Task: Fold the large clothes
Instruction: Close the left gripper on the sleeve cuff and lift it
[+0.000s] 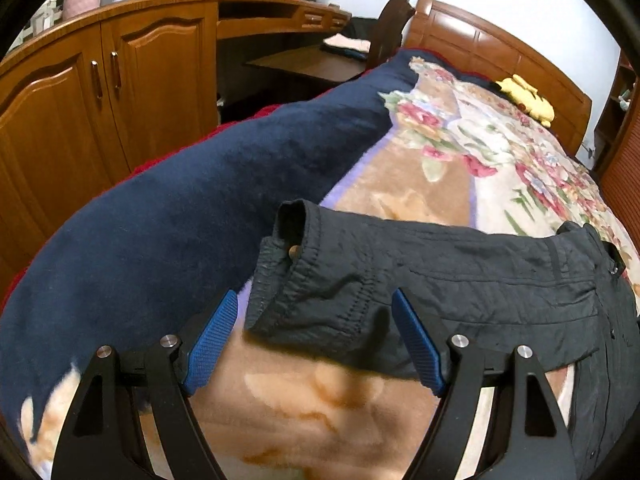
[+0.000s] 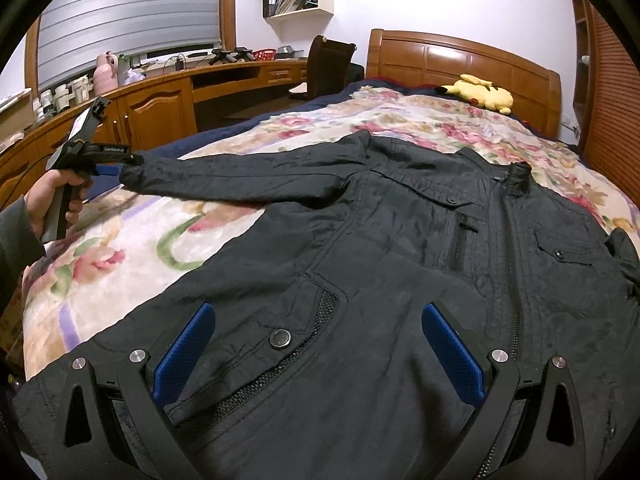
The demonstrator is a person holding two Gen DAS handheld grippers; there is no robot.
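Note:
A black jacket (image 2: 392, 264) lies spread front-up on the flowered blanket (image 2: 132, 248) of the bed, zipper closed. Its sleeve (image 2: 240, 178) stretches out to the left. In the left wrist view my left gripper (image 1: 314, 320) is open, its blue pads on either side of the sleeve cuff (image 1: 304, 276), which reaches between them. The right wrist view shows that gripper (image 2: 110, 166) at the cuff end, held by a hand. My right gripper (image 2: 316, 340) is open and empty, hovering over the jacket's lower front near a pocket snap (image 2: 280, 339).
A yellow plush toy (image 2: 480, 94) lies by the wooden headboard (image 2: 460, 56). A wooden cabinet and desk (image 1: 100, 92) run along the bed's left side, with a chair (image 2: 330, 64) at the desk. A navy blanket border (image 1: 180, 200) hangs over the bed's left edge.

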